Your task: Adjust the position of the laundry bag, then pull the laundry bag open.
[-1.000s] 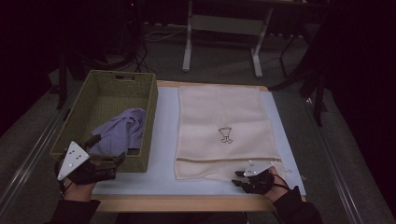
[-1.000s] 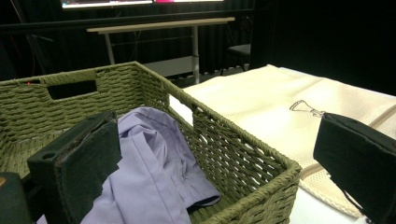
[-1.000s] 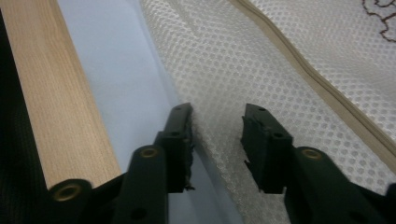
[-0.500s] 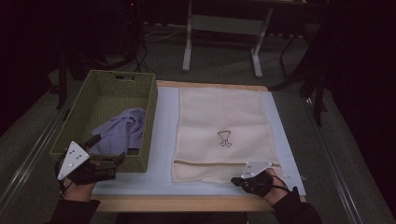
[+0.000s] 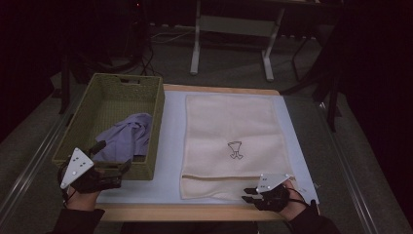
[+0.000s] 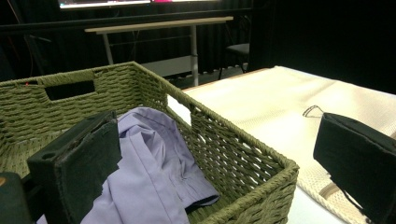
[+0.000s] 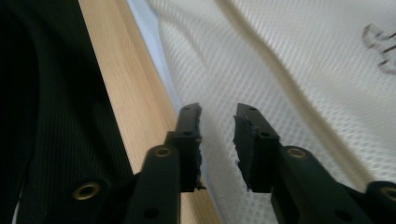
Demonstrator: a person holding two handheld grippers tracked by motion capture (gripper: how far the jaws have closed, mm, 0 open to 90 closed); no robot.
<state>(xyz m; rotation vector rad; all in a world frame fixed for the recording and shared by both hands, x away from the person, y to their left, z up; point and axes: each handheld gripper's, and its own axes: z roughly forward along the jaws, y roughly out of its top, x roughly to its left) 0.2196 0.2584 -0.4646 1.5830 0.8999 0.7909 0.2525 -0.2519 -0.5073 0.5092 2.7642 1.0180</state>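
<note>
A cream mesh bag (image 5: pixel 234 126) with a small dark emblem lies flat on the pale blue table top (image 5: pixel 170 146). My right gripper (image 5: pixel 247 195) sits at the bag's near right corner, pointing left along its near edge. In the right gripper view my right gripper (image 7: pixel 217 112) has a narrow gap between its jaws. They have just been opening, and nothing is pinched between them, with the mesh bag (image 7: pixel 299 70) lying beneath. My left gripper (image 5: pixel 113 156) is wide open at the near corner of a green woven basket (image 5: pixel 158 122), which holds a lilac shirt (image 5: pixel 126 139).
The table's wooden front edge (image 5: pixel 195 212) runs just below both hands. In the left gripper view the basket's near wall (image 6: pixel 243 163) stands between the open jaws, with the shirt (image 6: pixel 149 177) inside. Table legs and cables stand on the dark floor beyond.
The right gripper has drawn back slightly toward the table's near edge. The left gripper, the basket and the shirt have not moved.
</note>
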